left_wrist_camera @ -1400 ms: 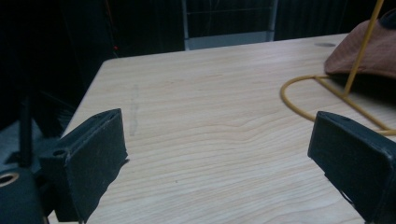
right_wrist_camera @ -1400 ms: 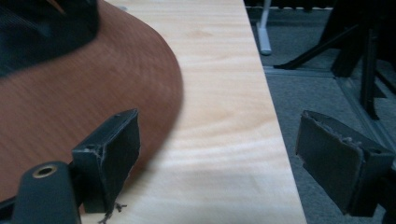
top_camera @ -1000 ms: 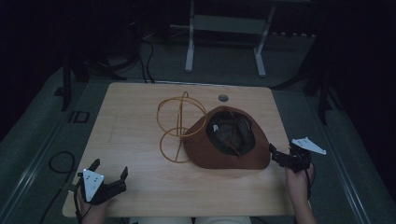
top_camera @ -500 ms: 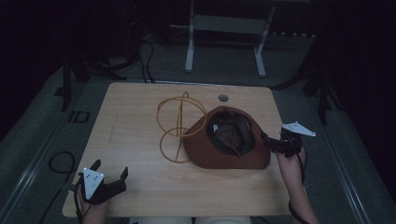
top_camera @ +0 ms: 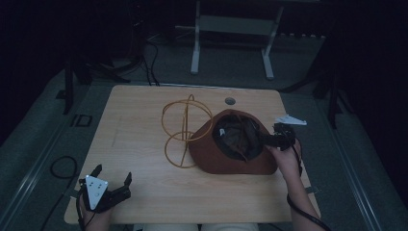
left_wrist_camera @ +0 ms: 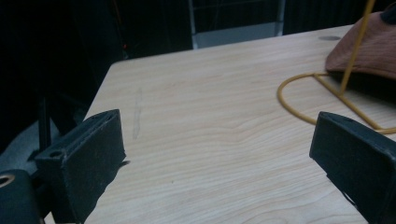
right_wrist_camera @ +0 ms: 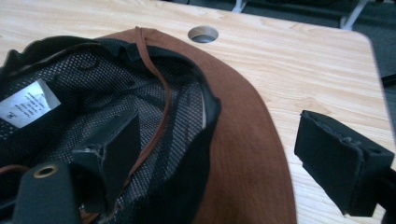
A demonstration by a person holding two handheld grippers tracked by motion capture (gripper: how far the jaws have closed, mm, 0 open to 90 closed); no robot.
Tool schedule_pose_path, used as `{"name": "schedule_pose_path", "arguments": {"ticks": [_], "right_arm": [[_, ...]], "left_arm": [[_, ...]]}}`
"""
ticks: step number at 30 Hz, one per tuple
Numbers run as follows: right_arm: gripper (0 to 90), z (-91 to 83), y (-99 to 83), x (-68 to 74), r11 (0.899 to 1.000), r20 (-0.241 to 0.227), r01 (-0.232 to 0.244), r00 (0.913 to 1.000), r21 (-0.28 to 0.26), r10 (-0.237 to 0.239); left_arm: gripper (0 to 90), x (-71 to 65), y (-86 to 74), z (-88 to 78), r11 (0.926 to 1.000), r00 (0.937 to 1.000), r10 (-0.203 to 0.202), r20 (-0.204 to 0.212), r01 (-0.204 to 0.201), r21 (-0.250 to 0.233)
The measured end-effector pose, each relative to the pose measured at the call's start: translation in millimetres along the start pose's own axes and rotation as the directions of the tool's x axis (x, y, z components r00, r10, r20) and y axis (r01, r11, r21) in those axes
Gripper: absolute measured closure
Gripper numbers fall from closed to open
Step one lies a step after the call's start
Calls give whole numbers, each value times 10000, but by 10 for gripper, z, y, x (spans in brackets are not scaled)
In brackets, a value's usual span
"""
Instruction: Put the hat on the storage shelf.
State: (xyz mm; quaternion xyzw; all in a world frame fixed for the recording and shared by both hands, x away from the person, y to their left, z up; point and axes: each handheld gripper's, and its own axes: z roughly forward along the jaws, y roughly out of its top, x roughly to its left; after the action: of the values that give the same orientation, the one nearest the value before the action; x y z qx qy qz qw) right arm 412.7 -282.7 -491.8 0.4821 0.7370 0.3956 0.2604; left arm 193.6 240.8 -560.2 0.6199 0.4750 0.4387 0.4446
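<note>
Since a second ago the right gripper [top_camera: 266, 139] has moved from the table's right edge to the brown hat [right_wrist_camera: 243, 154], jaws open astride its rim. That hat lies upside down mid-table against a yellow wire stand [top_camera: 185, 130]. Near the front-left corner, the left gripper [top_camera: 111, 174] rests open.

1. Brown hat [top_camera: 231, 151], brimmed, lying upside down, opening facing up, at centre right of the high view.
2. Inside: black mesh lining [right_wrist_camera: 93, 93], a white label [right_wrist_camera: 25, 107] at left of the right gripper view, and a thin brown cord [right_wrist_camera: 156, 84] draped across the opening.
3. Brim [right_wrist_camera: 247, 154] spread flat toward the lower right there.
</note>
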Motion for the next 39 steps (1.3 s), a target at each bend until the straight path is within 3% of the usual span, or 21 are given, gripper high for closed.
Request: {"name": "schedule_pose_path", "arguments": {"ticks": [7, 12, 19, 25, 26, 30, 35, 39], "right_arm": [[180, 239, 96, 22, 9981, -122, 159, 9998, 593, -152], [179, 375, 165, 54, 9959, -223, 301, 9994, 848, -283], [186, 577, 202, 81, 9892, -18, 546, 9985, 1361, -548], [264, 729, 165, 114, 9782, 409, 851, 9947, 1894, -944], [328, 752, 155, 112, 9757, 439, 887, 9941, 2005, -994], [439, 819, 121, 126, 9636, 626, 1063, 9902, 2451, -1252], [428, 904, 79, 158, 9483, 651, 1098, 9887, 2978, -1349], [551, 920, 39, 197, 9439, 1030, 1271, 9808, 3048, -1654]], "left_arm": [[38, -42, 5, 7, 10000, 9979, 63, 643, -65, 29], [37, -65, 2, 20, 9994, 9968, 222, 771, -241, 234], [38, -56, -2, 23, 9993, 9951, 95, 987, -131, 359], [38, -43, -16, 38, 9988, 9942, 1, 1072, -54, 485], [38, -42, -17, 40, 9988, 9942, -1, 1078, -52, 484], [38, -37, -21, 46, 9984, 9933, -107, 1152, 43, 561], [39, -24, -26, 49, 9981, 9923, -274, 1206, 205, 584], [39, -16, -27, 51, 9977, 9920, -368, 1207, 297, 605]]}}
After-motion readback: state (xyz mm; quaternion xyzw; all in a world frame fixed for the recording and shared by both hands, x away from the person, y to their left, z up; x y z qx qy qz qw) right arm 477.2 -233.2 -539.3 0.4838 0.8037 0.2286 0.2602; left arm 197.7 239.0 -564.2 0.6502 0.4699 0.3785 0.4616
